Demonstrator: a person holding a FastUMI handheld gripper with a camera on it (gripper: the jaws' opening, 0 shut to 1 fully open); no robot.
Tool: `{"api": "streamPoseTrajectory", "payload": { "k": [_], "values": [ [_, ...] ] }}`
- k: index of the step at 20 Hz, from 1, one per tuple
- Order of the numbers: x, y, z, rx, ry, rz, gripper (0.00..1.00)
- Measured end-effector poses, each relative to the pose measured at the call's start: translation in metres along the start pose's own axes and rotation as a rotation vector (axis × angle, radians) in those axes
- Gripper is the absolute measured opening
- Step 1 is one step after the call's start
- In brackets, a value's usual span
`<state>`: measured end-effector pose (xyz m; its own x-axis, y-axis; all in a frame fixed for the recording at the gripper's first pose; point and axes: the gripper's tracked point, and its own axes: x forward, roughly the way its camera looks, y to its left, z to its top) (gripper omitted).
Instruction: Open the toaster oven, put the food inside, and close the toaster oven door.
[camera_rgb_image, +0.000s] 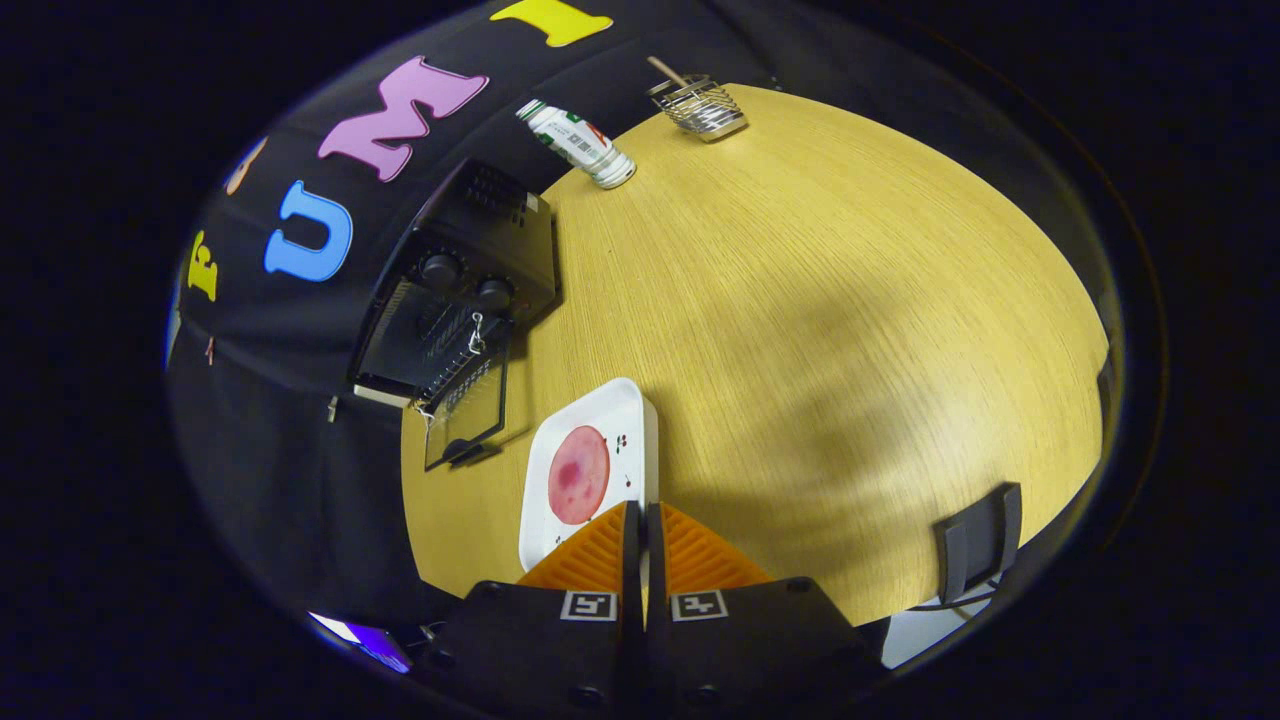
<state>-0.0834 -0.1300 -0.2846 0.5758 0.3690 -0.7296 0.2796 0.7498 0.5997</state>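
Note:
A black toaster oven (470, 290) stands on the wooden table (820, 330) against the booth wall, beyond and to the left of my fingers. Its glass door (465, 415) hangs open, folded down toward the table. A white square plate (625, 410) lies just ahead of my fingers, between them and the oven, with a round pink slice of food (578, 474) on it. My gripper (642, 512) hovers above the plate's near corner, its fingers shut together with nothing between them.
A white bottle (580, 145) lies on its side at the table's far edge. A wire basket (700, 105) with a stick in it stands further right. A dark clip-like object (980, 540) sits on the near right table edge.

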Motion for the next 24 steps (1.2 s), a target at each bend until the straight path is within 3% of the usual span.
{"api": "streamPoseTrajectory", "payload": {
  "k": [9,17,24],
  "values": [
    [-0.022,0.031,-0.02,0.25,-0.094,0.076,0.05],
    [-0.019,0.096,-0.03,0.312,-0.115,0.174,0.05],
    [0.021,0.171,-0.02,0.293,-0.099,0.237,0.05]
  ]
}}
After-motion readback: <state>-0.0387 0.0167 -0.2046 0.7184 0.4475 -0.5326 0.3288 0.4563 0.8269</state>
